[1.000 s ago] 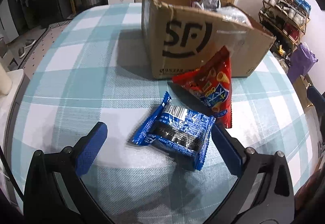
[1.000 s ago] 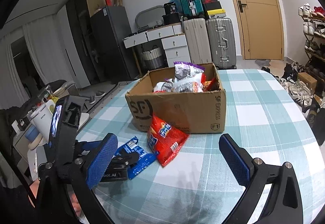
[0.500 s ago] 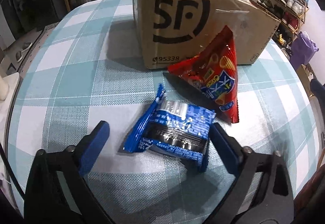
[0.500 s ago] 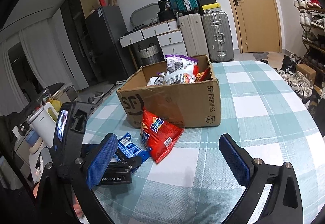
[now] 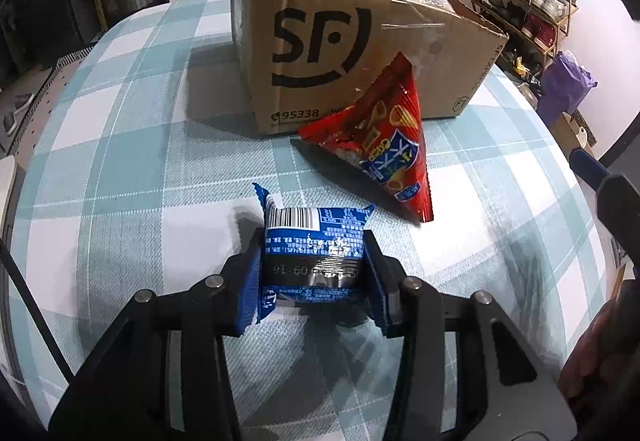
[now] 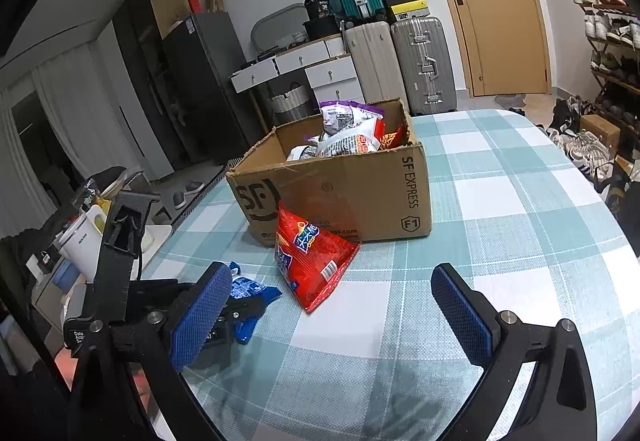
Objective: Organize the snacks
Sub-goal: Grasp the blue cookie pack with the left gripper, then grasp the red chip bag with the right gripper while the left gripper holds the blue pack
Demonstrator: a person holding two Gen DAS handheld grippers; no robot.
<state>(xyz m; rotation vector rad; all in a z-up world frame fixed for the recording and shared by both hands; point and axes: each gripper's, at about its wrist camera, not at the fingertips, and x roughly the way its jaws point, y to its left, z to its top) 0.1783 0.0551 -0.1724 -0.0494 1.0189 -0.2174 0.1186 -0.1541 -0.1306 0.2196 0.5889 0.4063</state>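
The bench (image 6: 500, 209), covered in a teal and white checked cloth, fills most of both views. On it stands an open cardboard box (image 5: 320, 53) printed with a black logo, its flaps up and its inside heaped with snack bags (image 6: 352, 133), a purple and white one on top. A red snack bag (image 5: 384, 145) leans with its upper corner against the front wall of the box and its lower end resting on the cloth; in the right wrist view the same red snack bag (image 6: 312, 261) lies just in front of the box's near corner.

Nearer the camera than the red bag, and apart from it, sits a blue snack packet (image 5: 314, 253) with a barcode on its upward face. The left tool (image 5: 312, 269) reaches down over it, and its jaws are closing with the packet between them: the blue pads (image 5: 250, 289) press on both sides of the wrapper, which bulges up a little between them. From the right wrist view the left tool (image 6: 236, 305) shows at the bench's left side with the blue packet's end sticking out beyond it.

The right tool (image 6: 332, 317) hangs above bare cloth with its jaws spread wide and nothing between them, well to the right of the blue packet.
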